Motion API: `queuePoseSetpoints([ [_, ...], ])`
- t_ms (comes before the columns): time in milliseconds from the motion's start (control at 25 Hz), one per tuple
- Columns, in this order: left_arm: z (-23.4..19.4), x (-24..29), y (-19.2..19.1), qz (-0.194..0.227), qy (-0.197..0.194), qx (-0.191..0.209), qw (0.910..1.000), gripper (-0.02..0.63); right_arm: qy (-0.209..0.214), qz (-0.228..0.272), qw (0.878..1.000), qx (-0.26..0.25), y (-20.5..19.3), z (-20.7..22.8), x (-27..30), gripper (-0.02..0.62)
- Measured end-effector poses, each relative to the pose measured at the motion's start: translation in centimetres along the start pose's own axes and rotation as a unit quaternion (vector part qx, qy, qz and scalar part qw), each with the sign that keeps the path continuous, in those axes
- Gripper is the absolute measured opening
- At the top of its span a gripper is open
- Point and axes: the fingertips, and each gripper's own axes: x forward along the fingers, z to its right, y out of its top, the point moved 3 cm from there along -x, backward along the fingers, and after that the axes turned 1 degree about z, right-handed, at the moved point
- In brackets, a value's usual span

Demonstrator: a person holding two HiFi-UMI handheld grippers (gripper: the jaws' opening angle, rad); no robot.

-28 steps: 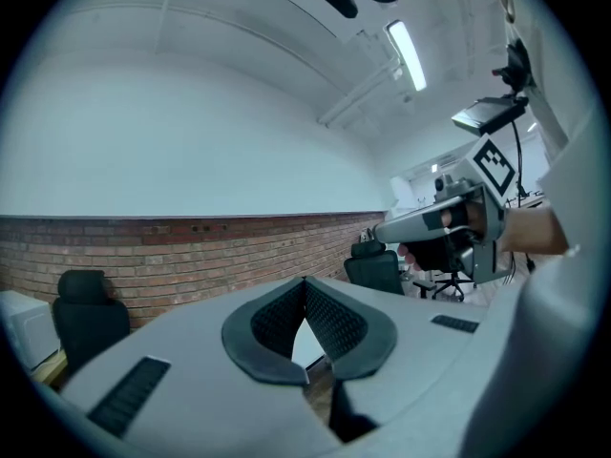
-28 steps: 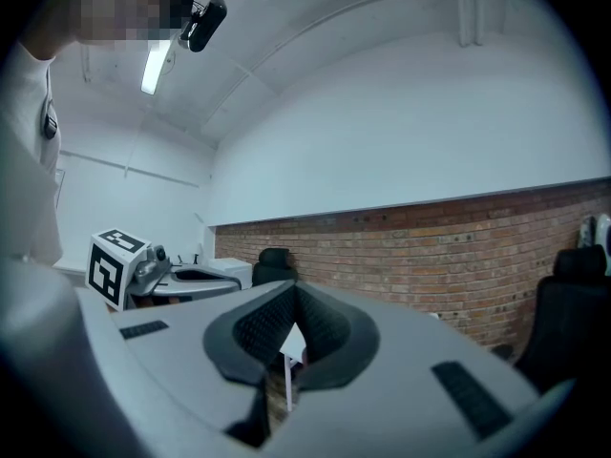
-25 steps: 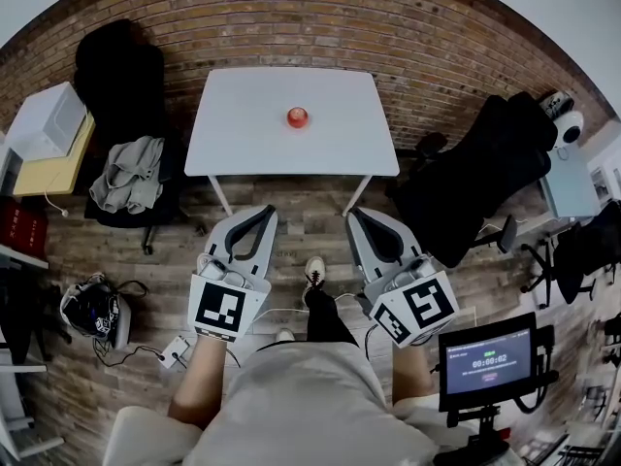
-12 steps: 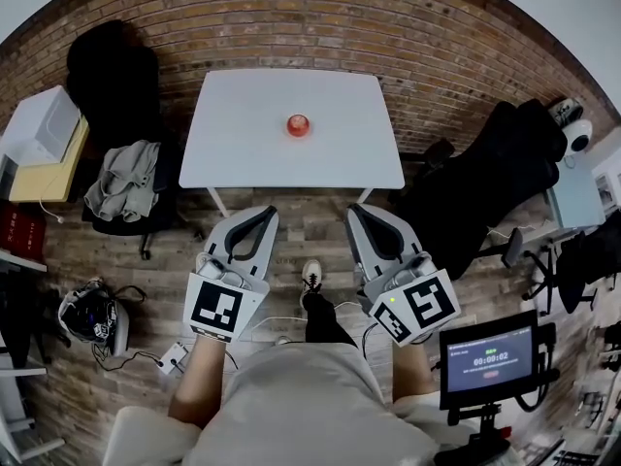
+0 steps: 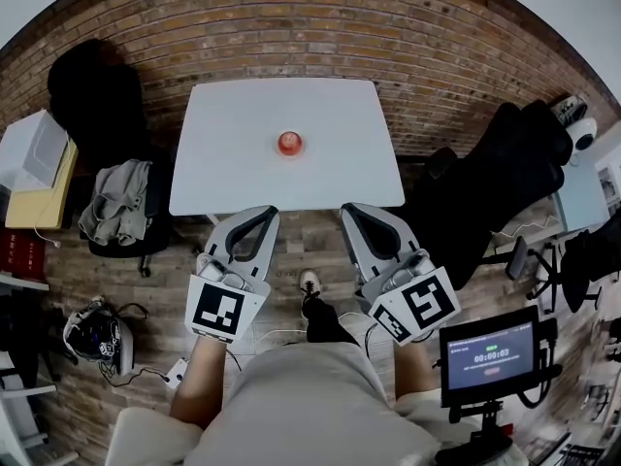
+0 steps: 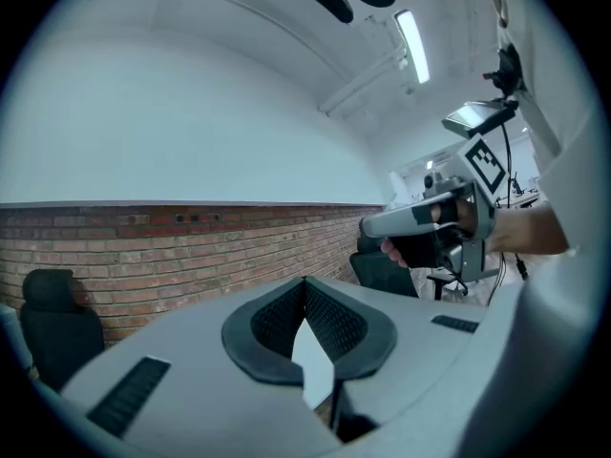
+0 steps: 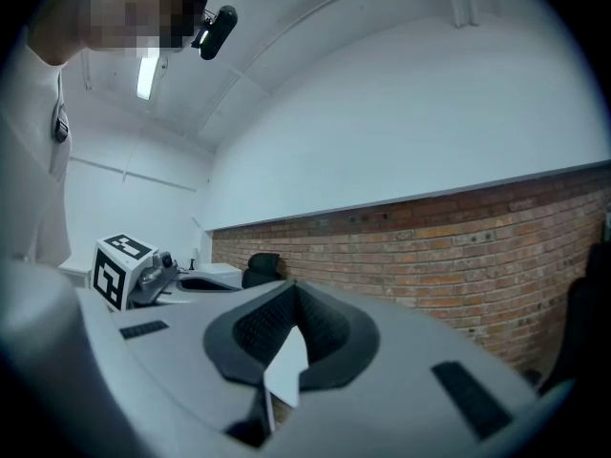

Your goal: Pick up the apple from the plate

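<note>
- The left claw [image 5: 262, 214] is clenched. In the left gripper view its black ribbed pads [image 6: 334, 322] meet at the tip. The teardrop hollow behind them holds nothing, and only a pale sliver shows through.
- The right claw [image 5: 351, 212] is clenched the same way, tips together and nothing gripped. Both have smooth grey shells with a dimpled black rubber lining.
- The apple [image 5: 289, 143] is small, round and glossy red, just above the centre of the head view. It rests on the matte white tabletop [image 5: 223, 173], well apart from both claws, which sit lower in the frame at the tabletop's near edge. What lies under the apple is too small to tell.
- The tabletop is a plain rectangle set against a rough red brick wall [image 5: 291, 17], over a wood-plank floor [image 5: 301, 246].
- Each claw carries a cube printed with black-and-white square markers [image 5: 223, 307].
- At mid-left a crumpled grey garment [image 5: 114, 197] is draped over a dark chair. At mid-right a black office chair [image 5: 495, 178] is partly cut off.
- At the lower right a small screen [image 5: 488, 357] shows pale digits, too fine to read with certainty.
</note>
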Motion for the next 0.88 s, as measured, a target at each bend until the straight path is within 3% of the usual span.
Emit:
queuePoseSetpoints([
  [400, -3.7, 5.8, 0.3, -0.015, 0.011, 0.004, 0.9998, 0.003, 0.001, -0.008, 1.0, -0.001, 0.6, 4.8, 4.4, 0.0],
  [880, -5.3, 10.0, 0.0, -0.025, 0.01, -0.001, 0.9996, 0.003, 0.003, -0.008, 1.0, 0.012, 0.4, 9.0, 7.4, 0.0],
])
